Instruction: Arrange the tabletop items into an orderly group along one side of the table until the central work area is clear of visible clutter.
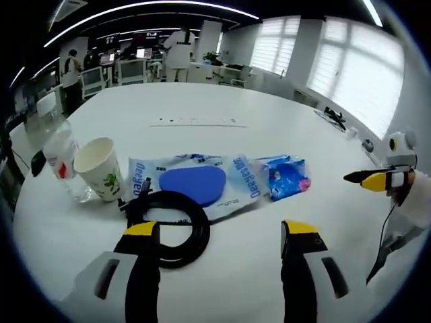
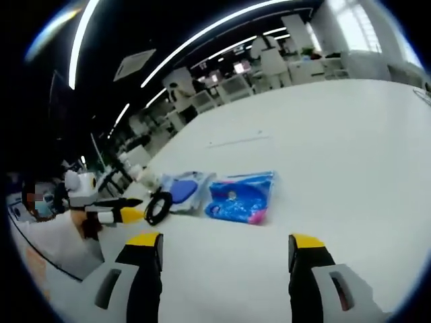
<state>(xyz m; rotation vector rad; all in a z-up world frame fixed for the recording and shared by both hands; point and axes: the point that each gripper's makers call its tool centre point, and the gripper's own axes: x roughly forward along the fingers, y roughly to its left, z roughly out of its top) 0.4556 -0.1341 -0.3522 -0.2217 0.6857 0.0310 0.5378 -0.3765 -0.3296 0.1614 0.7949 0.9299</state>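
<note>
coiled black cable (image 1: 172,225) beside white wipes pack (image 1: 232,182)

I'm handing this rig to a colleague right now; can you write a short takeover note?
Left gripper: open, holds nothing, just short of the black cable coil.
Right gripper: open, holds nothing, facing the blue snack packet.
Things: clear bottle, paper cup, white wipes pack with a blue oval pad on it and the packet lie in a loose row on the white table; the coil overlaps the wipes pack.
Done: nothing visibly grouped at an edge.
Left: move everything to one side.
</note>
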